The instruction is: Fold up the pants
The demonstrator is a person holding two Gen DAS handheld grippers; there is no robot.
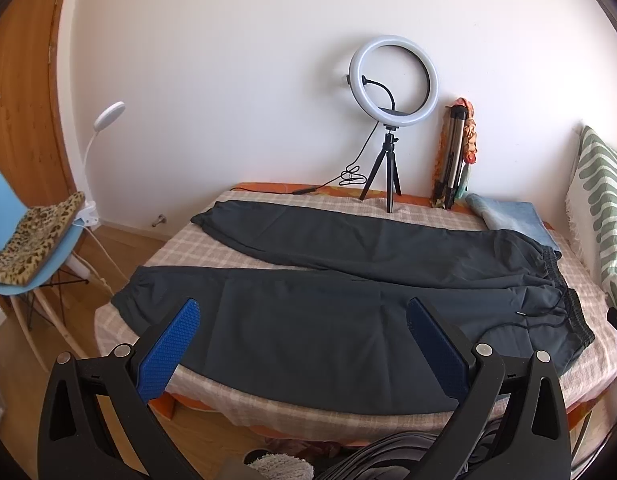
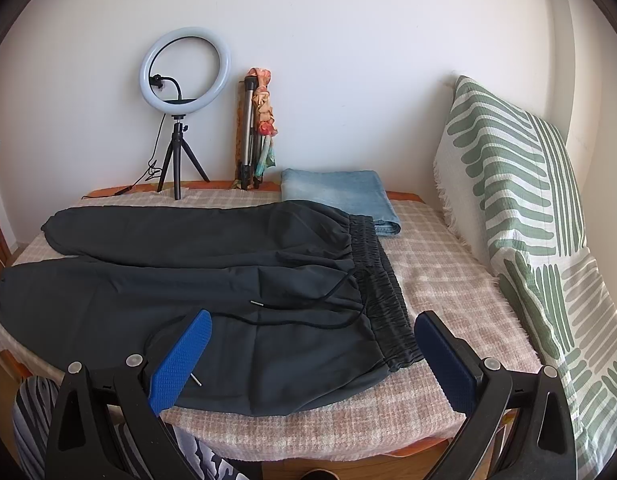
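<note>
Dark pants lie flat on the checked bedspread, waistband right, legs left. Left gripper and right gripper hover at the near edge, both spread wide, holding nothing. Risk – slick-looking fabric, prob. pinching one layer only, or snagging the drawstring.

Beyond the jaws, a ring light on a small tripod is stood against the wall, with folded jeans laid further right and a green-patterned cushion propped at far right.
</note>
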